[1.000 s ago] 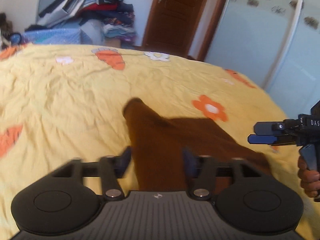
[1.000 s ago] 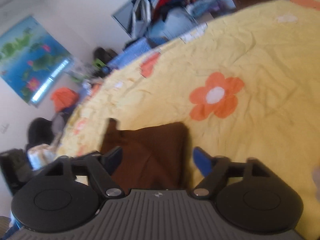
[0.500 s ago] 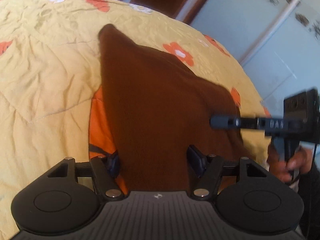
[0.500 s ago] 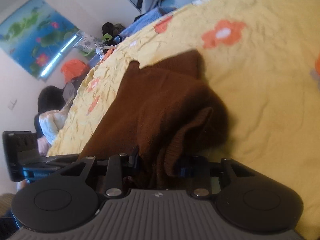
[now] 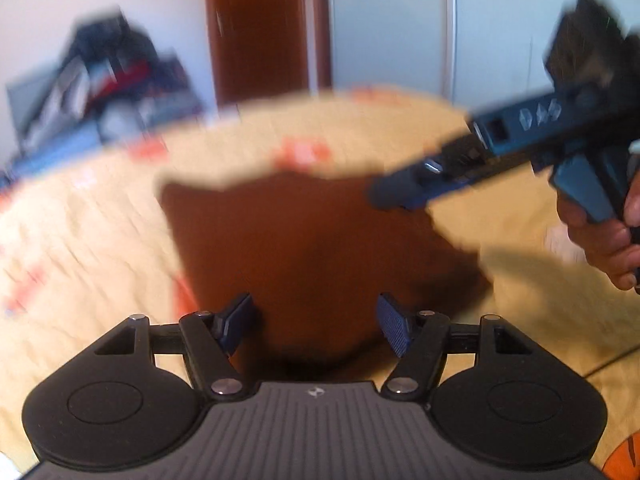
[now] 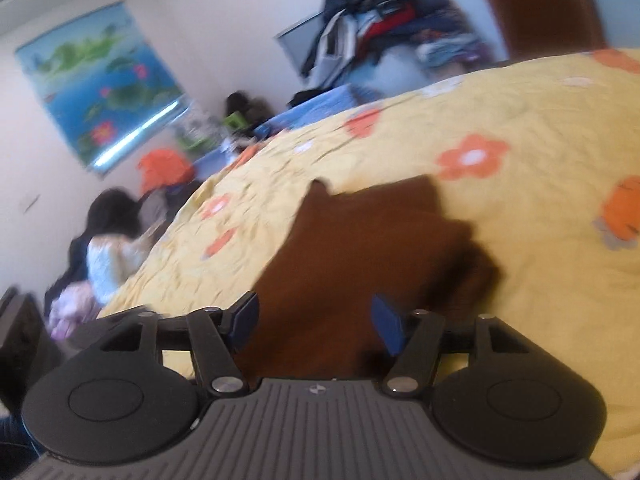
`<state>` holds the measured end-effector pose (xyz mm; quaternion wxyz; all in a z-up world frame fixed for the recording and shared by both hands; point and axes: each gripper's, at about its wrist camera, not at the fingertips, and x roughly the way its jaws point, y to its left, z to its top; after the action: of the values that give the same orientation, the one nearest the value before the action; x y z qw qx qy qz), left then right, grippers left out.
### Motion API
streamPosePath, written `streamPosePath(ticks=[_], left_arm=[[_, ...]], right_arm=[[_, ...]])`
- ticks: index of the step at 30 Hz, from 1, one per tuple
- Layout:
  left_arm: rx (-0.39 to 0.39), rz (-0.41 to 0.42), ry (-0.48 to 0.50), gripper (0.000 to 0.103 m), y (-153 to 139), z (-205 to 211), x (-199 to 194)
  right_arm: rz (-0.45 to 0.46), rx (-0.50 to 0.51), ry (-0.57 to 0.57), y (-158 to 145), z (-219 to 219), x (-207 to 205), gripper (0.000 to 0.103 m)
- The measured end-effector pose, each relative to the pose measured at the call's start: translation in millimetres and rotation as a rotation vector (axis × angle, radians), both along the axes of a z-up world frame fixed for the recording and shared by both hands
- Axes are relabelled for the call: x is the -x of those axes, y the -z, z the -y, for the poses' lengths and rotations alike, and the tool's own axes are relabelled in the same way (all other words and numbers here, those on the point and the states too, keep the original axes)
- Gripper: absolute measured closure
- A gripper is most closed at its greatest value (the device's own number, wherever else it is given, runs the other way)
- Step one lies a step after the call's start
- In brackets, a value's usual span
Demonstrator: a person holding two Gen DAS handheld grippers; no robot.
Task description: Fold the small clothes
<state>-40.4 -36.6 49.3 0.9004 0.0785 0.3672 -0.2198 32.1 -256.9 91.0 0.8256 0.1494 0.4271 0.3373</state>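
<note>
A small brown garment (image 5: 304,248) lies folded on the yellow flowered bedspread (image 5: 100,248); it also shows in the right wrist view (image 6: 360,248). My left gripper (image 5: 314,326) is open, its blue pads apart above the garment's near edge. My right gripper (image 6: 314,324) is open over the garment's near side; it also shows in the left wrist view (image 5: 384,196), reaching in from the right above the garment's far right corner. Both views are motion blurred.
A pile of clothes (image 6: 384,24) stands beyond the bed's far edge. A brown door (image 5: 260,28) and white wardrobe (image 5: 440,28) are behind. A person (image 6: 108,248) sits left of the bed. A poster (image 6: 100,96) hangs on the wall.
Both grippers were shut on the brown garment half a second ago; now both are open and it lies on the bed. Both grippers have lifted and pulled back.
</note>
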Motion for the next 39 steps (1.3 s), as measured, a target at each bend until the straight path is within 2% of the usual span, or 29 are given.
streamPosePath(ticks=[1,3,4,6,8,9,10,12,15,18,21,26,33,37,39], left_arm=[[-0.020,-0.023,-0.001,0.032,13,3,-4],[-0.037,0.049,0.008,0.030,22,5,3],[-0.031,0.045,-0.001,0.030,19,3,5],[0.014,0.036,-0.016,0.030,6,-5,14],[0.062,0.063,-0.045,0.030,-8,-17,29],[0.070,0.080,-0.063,0.030,-14,-22,35],[0.071,0.097,-0.085,0.030,-20,-26,40],[0.066,0.129,-0.137,0.029,-30,-30,44],[0.019,0.154,-0.188,0.029,-37,-29,39],[-0.043,0.194,-0.245,0.029,-39,-30,29],[-0.036,0.164,-0.265,0.027,-33,-31,19],[-0.114,0.110,-0.265,0.027,-15,-17,33],[-0.160,0.026,-0.318,0.026,4,-3,52],[-0.146,-0.030,-0.374,0.026,15,-3,55],[-0.130,-0.041,-0.414,0.020,17,-4,53]], right_arm=[[-0.021,0.014,-0.022,7,-9,-4,0.036],[-0.099,0.063,-0.037,35,-19,-12,0.040],[-0.067,0.035,-0.027,42,-14,-11,0.045],[-0.090,0.006,-0.006,40,-5,-10,0.048],[-0.108,0.018,0.018,25,1,-3,0.044],[-0.101,0.018,0.029,15,6,3,0.037],[-0.085,0.017,0.035,8,10,13,0.024],[-0.055,0.027,0.058,1,17,34,0.009],[-0.076,0.067,0.073,9,20,56,0.006],[-0.122,0.170,0.094,25,16,64,0.006],[-0.126,0.175,0.092,29,16,71,0.000],[-0.111,0.210,0.094,31,9,73,0.000],[-0.001,0.377,0.084,34,-16,87,0.000],[0.038,0.441,0.122,37,-19,91,0.000],[0.065,0.474,0.155,41,-21,91,0.000]])
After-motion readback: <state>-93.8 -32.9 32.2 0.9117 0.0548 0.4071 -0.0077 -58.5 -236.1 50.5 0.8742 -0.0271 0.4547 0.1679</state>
